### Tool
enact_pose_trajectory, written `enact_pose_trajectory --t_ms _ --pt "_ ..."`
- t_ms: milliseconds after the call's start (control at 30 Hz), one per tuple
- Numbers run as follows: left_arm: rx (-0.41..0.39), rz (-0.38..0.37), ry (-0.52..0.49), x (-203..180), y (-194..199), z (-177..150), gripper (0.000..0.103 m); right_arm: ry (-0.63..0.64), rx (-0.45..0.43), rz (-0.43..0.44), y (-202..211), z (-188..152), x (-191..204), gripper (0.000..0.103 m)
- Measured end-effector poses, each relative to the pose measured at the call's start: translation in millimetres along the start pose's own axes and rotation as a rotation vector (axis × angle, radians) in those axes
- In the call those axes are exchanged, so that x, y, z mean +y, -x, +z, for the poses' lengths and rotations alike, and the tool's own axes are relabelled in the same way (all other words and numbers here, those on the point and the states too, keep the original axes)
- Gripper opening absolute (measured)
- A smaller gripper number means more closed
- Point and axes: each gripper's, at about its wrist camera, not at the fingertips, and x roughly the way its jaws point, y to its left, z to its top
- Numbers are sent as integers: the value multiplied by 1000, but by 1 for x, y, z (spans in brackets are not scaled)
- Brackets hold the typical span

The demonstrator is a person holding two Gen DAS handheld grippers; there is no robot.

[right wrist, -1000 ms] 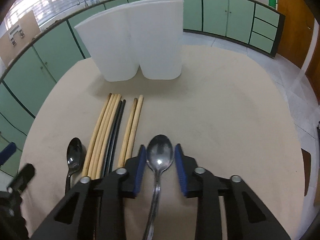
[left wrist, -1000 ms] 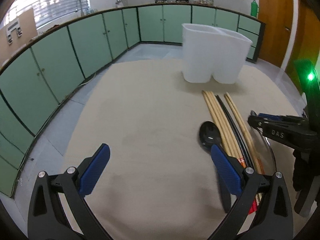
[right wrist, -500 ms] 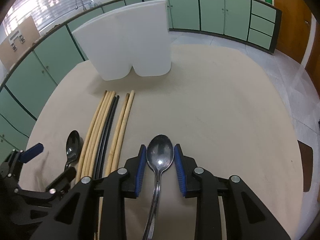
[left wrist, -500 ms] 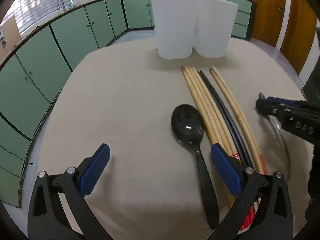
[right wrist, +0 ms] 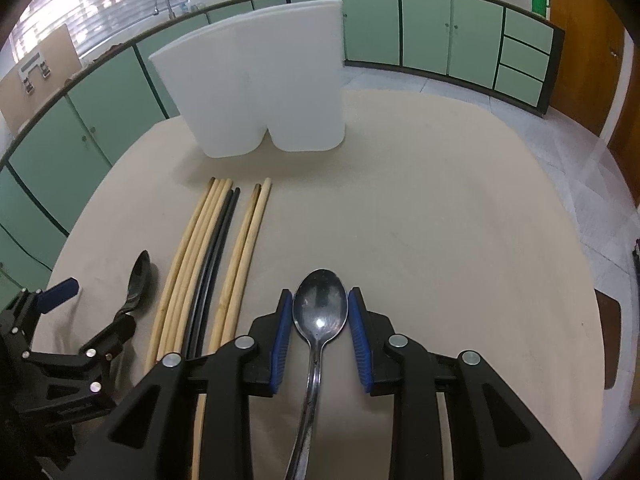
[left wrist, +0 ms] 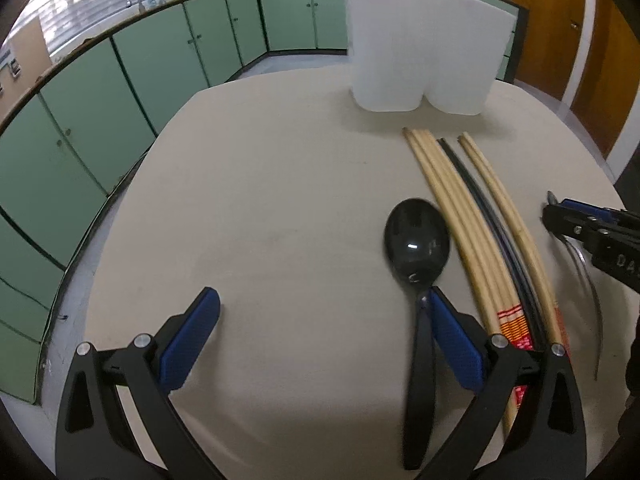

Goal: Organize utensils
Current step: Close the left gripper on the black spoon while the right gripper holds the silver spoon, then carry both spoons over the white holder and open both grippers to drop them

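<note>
A metal spoon lies along my right gripper, which is shut on it, the blue pads pressing both sides of the bowl just above the beige table. My left gripper is open wide and low over the table. A black spoon lies on the cloth, its neck right beside the right fingertip. Several wooden and two black chopsticks lie side by side right of that spoon. A white two-compartment holder stands at the far side of the table. The left wrist view shows the right gripper at its right edge.
The round table's edge curves close on the left. Green cabinets ring the room, and wooden doors stand at the right. A brown seat shows past the table's right edge.
My left gripper has sunk and come closer to the black spoon, whose neck now sits by its right finger. The right gripper has kept still with the metal spoon.
</note>
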Motion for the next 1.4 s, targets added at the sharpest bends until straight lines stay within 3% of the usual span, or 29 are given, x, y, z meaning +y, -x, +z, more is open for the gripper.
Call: enact_pose_trajectory --t_ms 233,533,600,667,800,900,1000,1200,1400 --pt "-27 -11 -51 -20 -2 15 98 2 1 7 0 -1 -3 29" --pt "0 -26 -30 -21 -23 30 97 10 8 5 -3 3 -2 29" --pt "3 -52 -13 -19 -24 31 89 16 9 5 -3 3 -2 29" --pt "-6 -91 6 -16 -21 30 66 18 9 6 -3 2 -1 28" --pt "-25 -133 -9 -20 -18 33 34 2 -10 21 1 0 -3 28" --pt "-32 -188 11 -17 -15 34 34 0 -70 33 13 -3 -5 28" --pt "-103 -217 38 -12 0 35 34 27 -157 32 32 -3 -3 28" --pt "-348 -238 59 -8 49 36 34 36 -318 74 73 10 -5 28" --pt "-494 -267 90 -4 73 69 34 17 -462 119 113 38 -10 28"
